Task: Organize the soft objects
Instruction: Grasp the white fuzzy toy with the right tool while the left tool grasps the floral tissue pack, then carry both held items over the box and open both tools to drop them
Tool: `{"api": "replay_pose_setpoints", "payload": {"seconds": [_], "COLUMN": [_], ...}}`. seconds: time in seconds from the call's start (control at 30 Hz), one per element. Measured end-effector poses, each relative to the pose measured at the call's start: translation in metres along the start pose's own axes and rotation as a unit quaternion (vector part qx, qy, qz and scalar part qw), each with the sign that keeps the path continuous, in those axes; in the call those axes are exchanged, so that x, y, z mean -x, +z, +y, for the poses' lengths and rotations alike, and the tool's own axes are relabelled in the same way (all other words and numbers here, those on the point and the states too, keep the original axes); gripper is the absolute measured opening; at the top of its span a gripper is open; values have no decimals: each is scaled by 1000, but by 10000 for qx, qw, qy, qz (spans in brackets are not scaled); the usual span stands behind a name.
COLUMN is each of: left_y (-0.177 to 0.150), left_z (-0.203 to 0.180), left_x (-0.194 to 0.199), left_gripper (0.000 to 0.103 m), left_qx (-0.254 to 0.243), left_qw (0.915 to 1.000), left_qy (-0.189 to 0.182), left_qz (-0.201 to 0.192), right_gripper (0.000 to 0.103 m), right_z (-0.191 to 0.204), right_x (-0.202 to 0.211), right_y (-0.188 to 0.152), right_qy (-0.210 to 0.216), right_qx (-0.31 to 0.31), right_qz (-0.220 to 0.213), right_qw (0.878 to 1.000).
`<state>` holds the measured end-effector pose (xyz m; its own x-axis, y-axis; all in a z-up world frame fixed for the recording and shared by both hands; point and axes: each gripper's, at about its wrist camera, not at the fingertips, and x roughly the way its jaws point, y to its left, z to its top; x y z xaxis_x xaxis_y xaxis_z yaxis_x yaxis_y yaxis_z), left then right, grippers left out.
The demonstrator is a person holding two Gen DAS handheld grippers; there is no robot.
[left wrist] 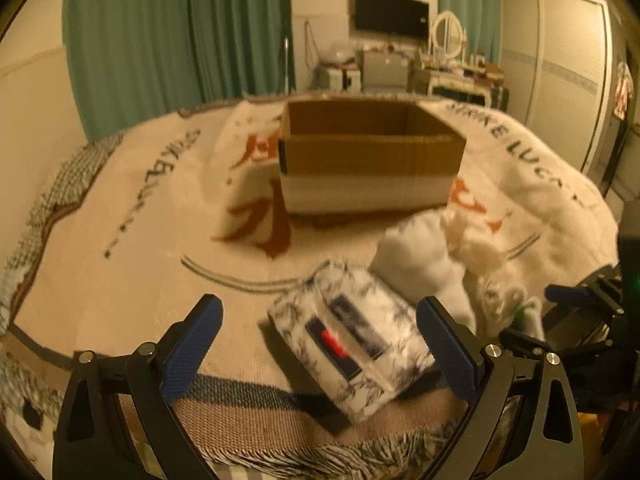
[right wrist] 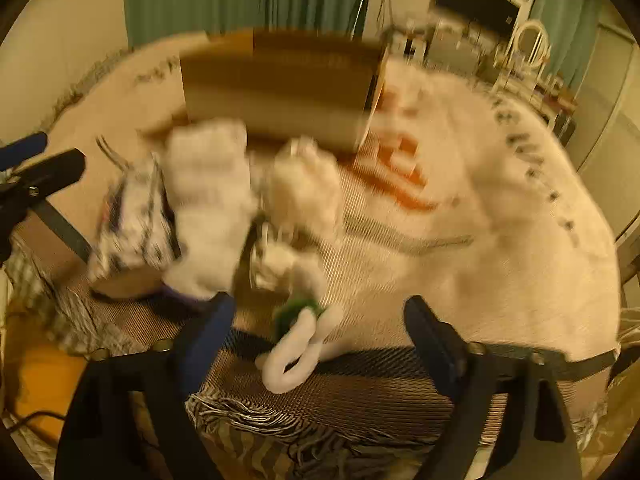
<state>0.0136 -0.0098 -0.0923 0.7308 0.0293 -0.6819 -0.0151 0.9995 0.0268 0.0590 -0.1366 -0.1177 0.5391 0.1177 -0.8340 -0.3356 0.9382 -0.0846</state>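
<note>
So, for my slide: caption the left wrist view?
Open left gripper over patterned tissue pack, cardboard box beyond.

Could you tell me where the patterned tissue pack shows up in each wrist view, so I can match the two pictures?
Left wrist view: the tissue pack lies low and centre, on the blanket between the open fingers of the left gripper.
Right wrist view: the tissue pack sits at the left, blurred, against white plush toys.
Shared landmark: the cardboard box, farther back on the bed in both.
</note>
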Motion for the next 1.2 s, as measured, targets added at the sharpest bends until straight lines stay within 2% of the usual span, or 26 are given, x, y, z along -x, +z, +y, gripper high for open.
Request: {"api": "replay_pose_setpoints", "payload": {"seconds": [0.07,0.13,0.17,0.2,0.43,0.67,0.93,1.2], "left_y": [-3,-6,-8,-9,-22,-19,-11,-11], "left_z": [0,-1,-1,-1,-5,-16,-18,-6], "left_x": [-4,-6,-8,-9,-24,-54,-78,-55], "left_gripper": [98,98,98,98,98,98,98,58], "left_qx": [-12,-36,-45,-43,-64,75,-36,-58], "left_qw": [9999,9997,9993,9988,9937,9883,9925,9955], "left_qy": [-14,-94,-162,-226,-519,-790,-508,-685], "left_qz": [106,241,349,424,988,1302,1110,654], "right_gripper": [68,51,33,31,29,29,29,29], "right_z": [-1,-1,-2,-4,-9,-11,-17,-16], "right_x": [-12,-13,-12,-10,16,20,10,18], "right_y": [-3,-2,-1,0,15,27,30,28], "right_qy": [-9,-109,-43,19,-96,-69,-7,-32], "right_qx": [1,54,18,-36,-97,-130,-197,-193], "right_qz": [173,175,168,138,-492,-628,-565,-634], "right_qw": [9998,9998,9998,9999,9987,9979,9982,9978]}}
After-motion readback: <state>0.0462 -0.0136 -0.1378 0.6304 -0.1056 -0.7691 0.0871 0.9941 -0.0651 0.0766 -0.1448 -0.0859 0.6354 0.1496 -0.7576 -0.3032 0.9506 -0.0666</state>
